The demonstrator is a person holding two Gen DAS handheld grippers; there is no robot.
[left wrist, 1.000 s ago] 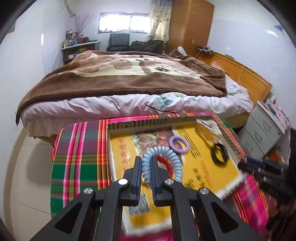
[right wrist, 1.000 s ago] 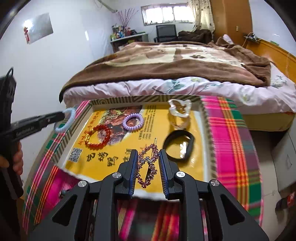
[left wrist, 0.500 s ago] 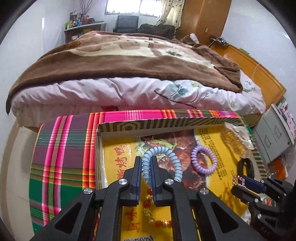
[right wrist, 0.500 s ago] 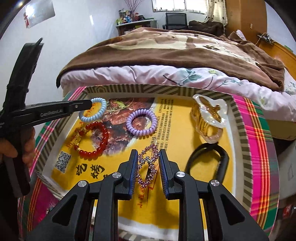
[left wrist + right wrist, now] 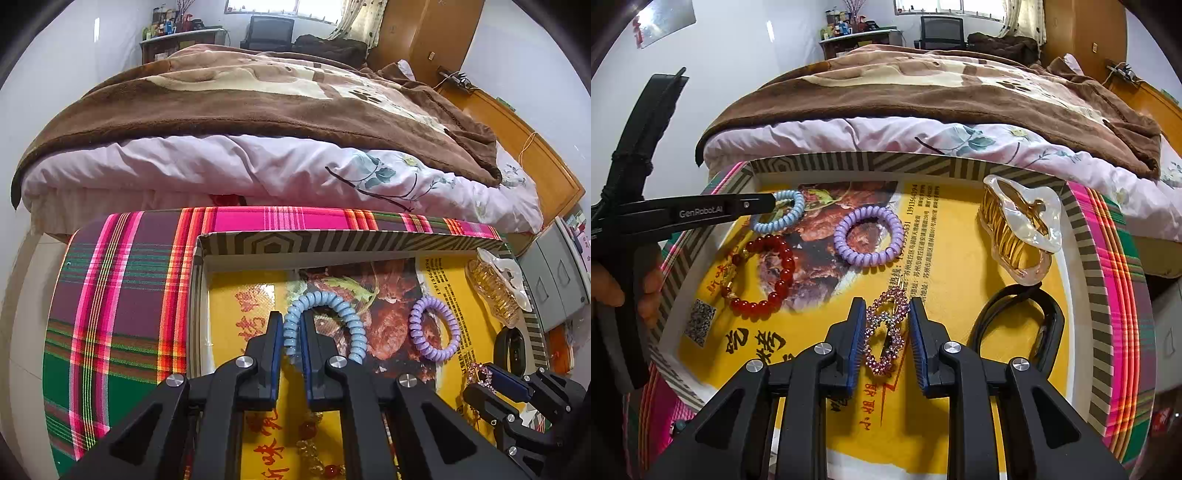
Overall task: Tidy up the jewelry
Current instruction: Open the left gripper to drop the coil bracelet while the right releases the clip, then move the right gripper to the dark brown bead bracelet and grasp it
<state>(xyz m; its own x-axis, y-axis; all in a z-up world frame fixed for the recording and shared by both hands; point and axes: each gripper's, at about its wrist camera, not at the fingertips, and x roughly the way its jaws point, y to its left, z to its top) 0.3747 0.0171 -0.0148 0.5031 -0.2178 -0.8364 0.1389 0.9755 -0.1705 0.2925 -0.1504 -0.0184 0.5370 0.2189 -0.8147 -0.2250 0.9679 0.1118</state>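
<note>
white "genrobot.ai" lettering marks left tongs (image 5: 774, 202) clamped on blue coil (image 5: 783, 216); right tongs (image 5: 886, 332) apart.

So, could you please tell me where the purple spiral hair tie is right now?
The purple spiral hair tie lies flat in the tray, centre-left in the right wrist view, between the blue spiral hair tie and the claw clip, just right of the red bead bracelet.

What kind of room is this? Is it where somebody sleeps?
Yes, it looks like a bedroom in a home. There is a big bed with a brown blanket on it, a wooden wardrobe in the far corner, and a window with a curtain behind the bed.
</note>
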